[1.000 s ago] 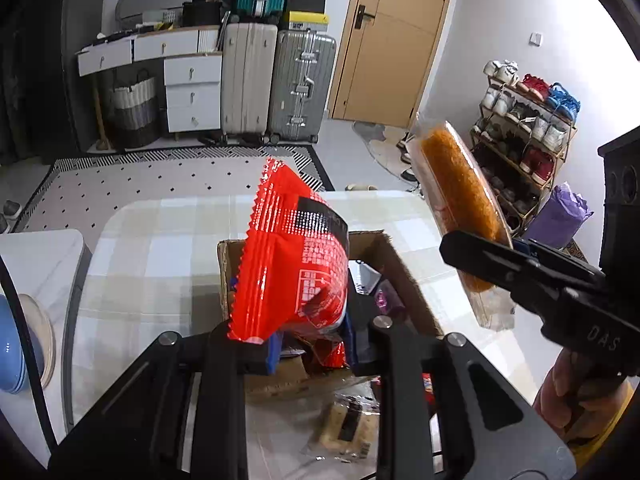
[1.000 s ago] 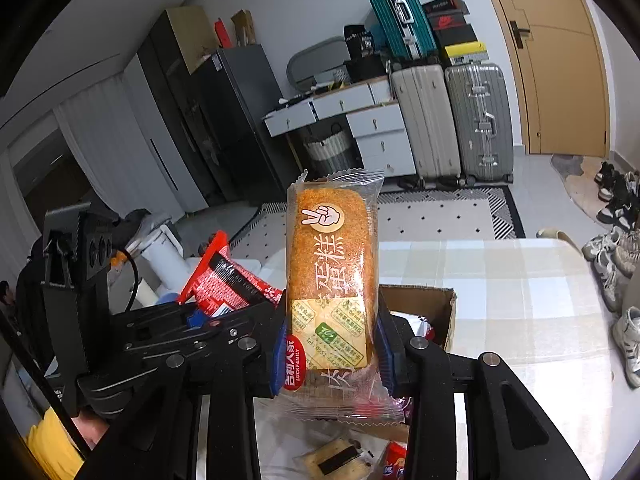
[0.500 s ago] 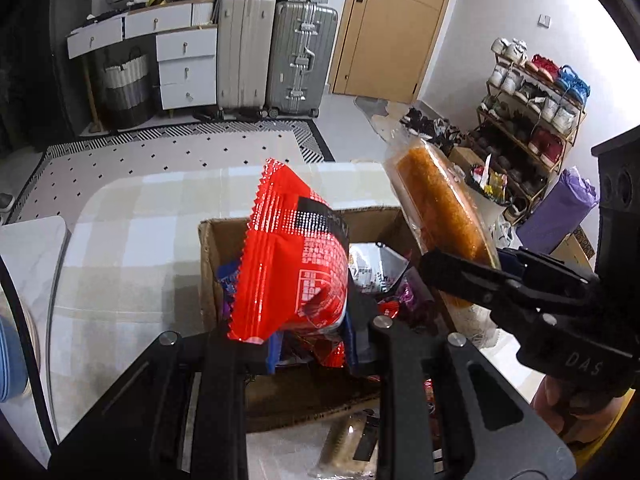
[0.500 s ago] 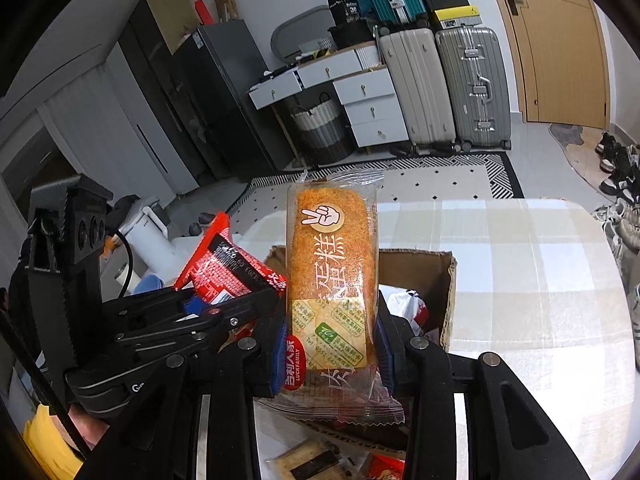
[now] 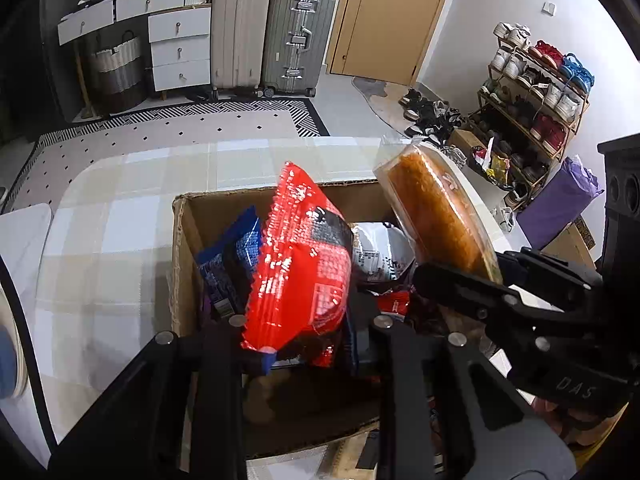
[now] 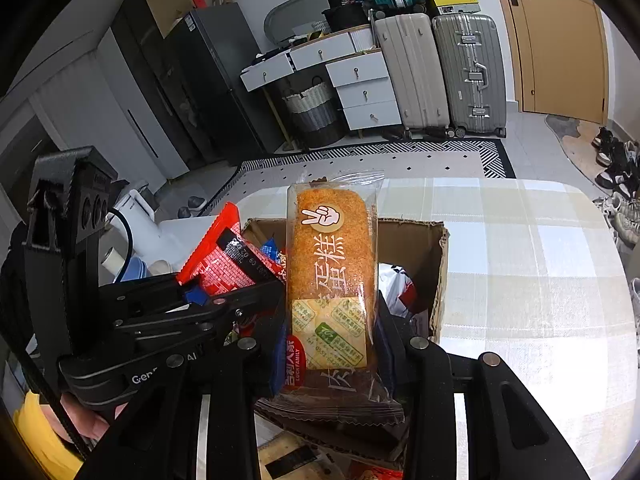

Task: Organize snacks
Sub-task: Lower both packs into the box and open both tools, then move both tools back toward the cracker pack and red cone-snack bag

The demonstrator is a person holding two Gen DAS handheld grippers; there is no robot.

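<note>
An open cardboard box point(image 5: 182, 240) sits on a table covered with a pale checked cloth point(image 5: 120, 216), and it already holds several snack packs, among them a blue packet point(image 5: 236, 256) standing against its left wall and a white pouch point(image 5: 380, 252) toward the back. Over the box, the left gripper point(image 5: 304, 336) is clenched on the lower end of a red snack bag point(image 5: 300, 264), which stands tilted above the opening. Just beside it, the right gripper point(image 6: 332, 344) grasps a wrapped orange cake point(image 6: 332, 264) by its lower half, the pack upright over the box's near edge.

Beyond the table lies a rug point(image 5: 168, 132) with black diamonds and a striped border. Against the far wall stand a white chest of drawers point(image 5: 180, 52), a woven basket point(image 5: 116, 68) and two hard suitcases point(image 5: 272, 36), next to a wooden door point(image 5: 388, 16). A loaded shoe rack point(image 5: 536, 92) lines the right wall, and a dark tall cabinet point(image 6: 192, 76) stands on the left.
</note>
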